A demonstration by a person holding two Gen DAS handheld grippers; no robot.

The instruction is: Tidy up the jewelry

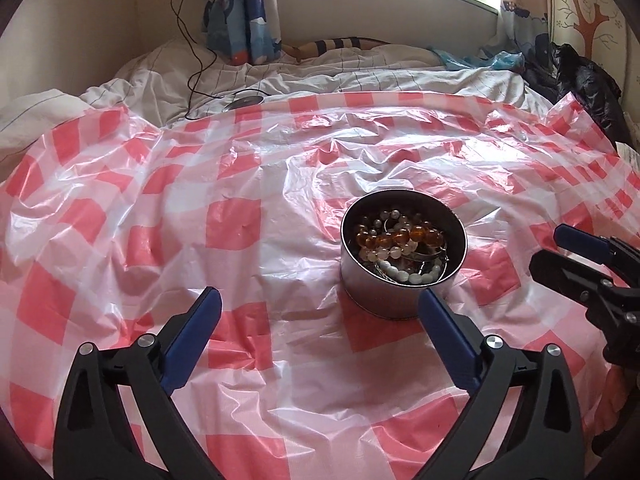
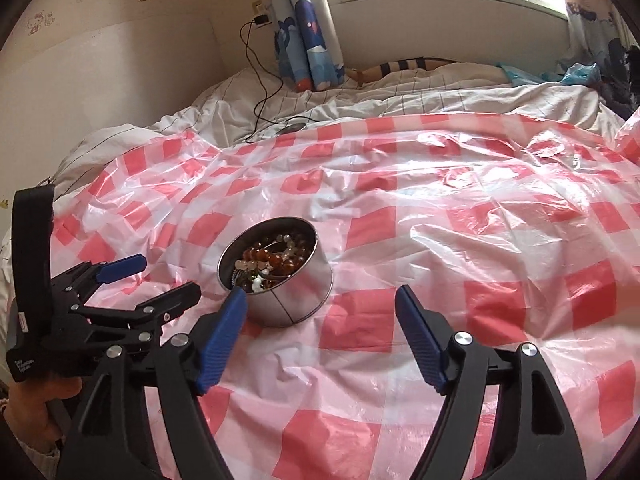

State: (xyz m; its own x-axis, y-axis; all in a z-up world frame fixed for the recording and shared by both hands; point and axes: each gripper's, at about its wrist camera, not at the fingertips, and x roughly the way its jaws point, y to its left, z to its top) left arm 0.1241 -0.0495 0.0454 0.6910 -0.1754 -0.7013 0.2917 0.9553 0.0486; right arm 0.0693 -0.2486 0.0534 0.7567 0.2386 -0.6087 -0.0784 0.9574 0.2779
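1. While both tools stand wide and empty, the left tool (image 1: 320, 300) and right tool (image 2: 320, 300) flank a round metal tin (image 1: 403, 276) heaped with beaded jewelry (image 1: 400, 240) on the checked plastic sheet (image 1: 160, 220) over a bed.
2. From the left camera the tin sits at one o'clock; from the right, eleven o'clock.
3. Judged best: steady the tin's wall with one tool; pinch a single top strand with the other; lift slowly to avoid tangles.

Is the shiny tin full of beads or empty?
Full-ish: the tin stands upright, lidless, with amber and white bead bracelets heaped inside.
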